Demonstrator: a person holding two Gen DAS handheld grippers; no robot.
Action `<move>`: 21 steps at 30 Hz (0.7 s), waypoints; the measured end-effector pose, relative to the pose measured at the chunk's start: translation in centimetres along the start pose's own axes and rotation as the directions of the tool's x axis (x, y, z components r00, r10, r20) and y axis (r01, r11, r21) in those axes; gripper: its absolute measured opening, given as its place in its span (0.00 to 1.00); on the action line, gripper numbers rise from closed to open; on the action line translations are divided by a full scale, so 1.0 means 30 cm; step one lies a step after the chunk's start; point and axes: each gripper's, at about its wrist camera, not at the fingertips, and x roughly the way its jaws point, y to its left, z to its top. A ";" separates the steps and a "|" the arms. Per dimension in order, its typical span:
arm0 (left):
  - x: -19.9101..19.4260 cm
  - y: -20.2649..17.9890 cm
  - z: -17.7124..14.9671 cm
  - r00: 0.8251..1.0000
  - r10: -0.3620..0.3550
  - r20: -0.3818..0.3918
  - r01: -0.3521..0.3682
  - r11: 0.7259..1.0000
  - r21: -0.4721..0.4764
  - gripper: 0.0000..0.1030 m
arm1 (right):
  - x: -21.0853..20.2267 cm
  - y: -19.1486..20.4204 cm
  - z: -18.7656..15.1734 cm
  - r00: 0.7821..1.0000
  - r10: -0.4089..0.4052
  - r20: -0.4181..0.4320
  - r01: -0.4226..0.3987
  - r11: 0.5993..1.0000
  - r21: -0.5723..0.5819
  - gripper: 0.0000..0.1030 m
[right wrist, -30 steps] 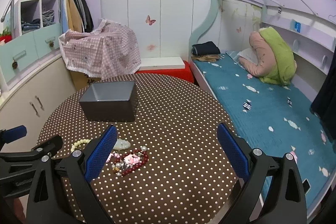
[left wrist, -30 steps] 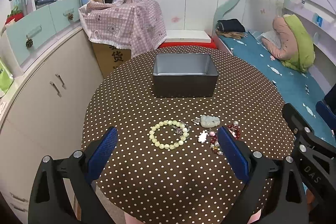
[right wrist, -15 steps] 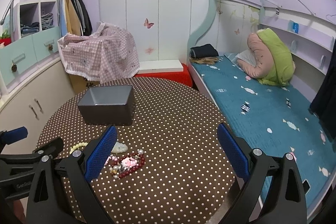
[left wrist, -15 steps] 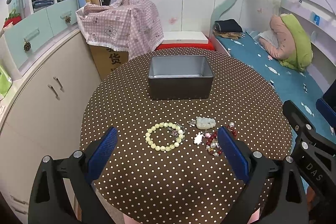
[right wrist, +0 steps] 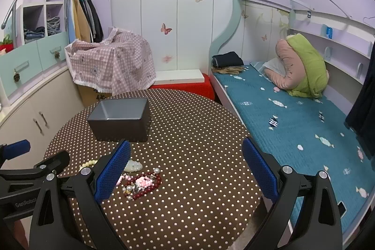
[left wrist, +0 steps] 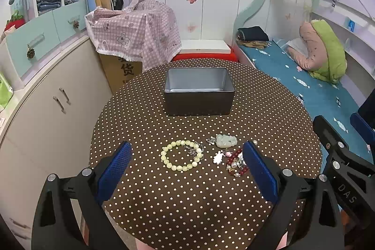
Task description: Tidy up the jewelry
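As left gripper (left wrist: 186, 170) gapes — bead bracelet (left wrist: 181, 155) btwn pads.

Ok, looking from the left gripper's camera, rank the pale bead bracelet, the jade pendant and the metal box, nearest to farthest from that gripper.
1. The pale bead bracelet, flat on the dotted cloth between the open left gripper's fingers.
2. The jade pendant, just beyond it and to the right.
3. The metal box, open-topped, farthest back near the table's middle.
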 end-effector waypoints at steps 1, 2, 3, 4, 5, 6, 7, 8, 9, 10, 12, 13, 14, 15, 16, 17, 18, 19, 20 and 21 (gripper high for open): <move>-0.001 -0.001 0.000 1.000 -0.001 0.000 0.001 1.000 -0.001 0.90 | 0.001 0.000 -0.001 1.000 0.000 0.000 0.000 1.000 -0.001 0.90; -0.001 0.000 0.001 1.000 -0.002 0.001 0.002 1.000 -0.001 0.90 | -0.001 -0.001 -0.001 1.000 -0.002 0.001 0.002 1.000 -0.003 0.90; -0.001 0.001 0.001 1.000 -0.003 0.001 0.003 1.000 -0.001 0.90 | -0.004 -0.005 -0.002 1.000 -0.003 0.002 0.003 1.000 -0.003 0.90; -0.002 0.002 0.001 1.000 -0.003 0.002 0.003 1.000 -0.002 0.90 | -0.006 -0.006 -0.003 1.000 -0.004 0.001 0.004 1.000 -0.002 0.90; -0.001 0.001 0.002 1.000 -0.003 0.001 0.003 1.000 -0.002 0.90 | -0.006 -0.007 -0.004 1.000 -0.003 0.000 0.003 1.000 -0.001 0.90; -0.001 0.001 0.002 1.000 -0.004 0.001 0.004 1.000 -0.002 0.90 | -0.005 -0.008 -0.003 1.000 -0.003 -0.002 0.003 1.000 0.000 0.90; 0.000 0.001 0.002 1.000 -0.004 0.000 0.004 1.000 -0.003 0.90 | -0.004 -0.009 -0.002 1.000 -0.003 -0.004 0.003 1.000 0.000 0.90; -0.001 0.003 0.000 1.000 -0.004 0.000 0.004 1.000 -0.003 0.90 | -0.002 -0.007 -0.003 1.000 -0.005 -0.007 0.005 1.000 0.000 0.90; -0.001 0.003 -0.001 1.000 -0.004 -0.001 0.004 1.000 -0.005 0.90 | 0.000 -0.007 -0.004 1.000 -0.006 -0.010 0.006 1.000 0.000 0.90; 0.000 0.004 -0.001 1.000 -0.006 -0.001 0.006 1.000 -0.007 0.90 | 0.002 -0.005 -0.002 1.000 -0.007 -0.012 0.007 1.000 -0.001 0.90; 0.003 0.010 -0.002 1.000 -0.011 -0.004 0.011 1.000 -0.012 0.90 | 0.007 -0.005 -0.003 1.000 -0.009 -0.016 0.009 1.000 -0.003 0.90; 0.007 0.014 -0.001 1.000 -0.015 -0.006 0.015 1.000 -0.014 0.90 | 0.009 -0.003 -0.004 1.000 -0.010 -0.018 0.010 1.000 -0.004 0.90; 0.011 0.015 -0.002 1.000 -0.016 -0.008 0.016 1.000 -0.013 0.90 | 0.013 -0.003 -0.005 1.000 -0.013 -0.022 0.012 1.000 -0.006 0.90; 0.015 0.018 -0.004 1.000 -0.015 -0.009 0.015 1.000 -0.012 0.90 | 0.018 -0.001 -0.005 1.000 -0.015 -0.026 0.014 1.000 -0.007 0.90; 0.021 0.020 -0.005 1.000 -0.014 -0.012 0.013 1.000 -0.012 0.90 | 0.024 0.002 -0.007 0.999 -0.016 -0.029 0.016 1.000 -0.007 0.90; 0.028 0.026 -0.007 1.000 -0.013 -0.016 0.013 1.000 -0.012 0.90 | 0.030 0.001 -0.009 0.999 -0.016 -0.033 0.016 1.000 -0.007 0.90; 0.034 0.031 -0.008 1.000 -0.012 -0.018 0.012 1.000 -0.011 0.90 | 0.041 -0.001 -0.012 0.999 -0.014 -0.044 0.014 1.000 -0.002 0.90; 0.042 0.035 -0.011 1.000 -0.010 -0.023 0.009 1.000 -0.011 0.90 | 0.050 -0.003 -0.014 0.999 -0.011 -0.053 0.011 1.000 0.000 0.90; 0.049 0.039 -0.014 1.000 -0.010 -0.028 0.009 1.000 -0.012 0.90 | 0.064 -0.005 -0.020 0.998 -0.007 -0.068 0.007 1.000 0.004 0.90; 0.058 0.046 -0.017 0.999 -0.011 -0.034 0.011 1.000 -0.015 0.90 | 0.075 -0.005 -0.027 0.997 -0.006 -0.079 0.006 1.000 0.004 0.90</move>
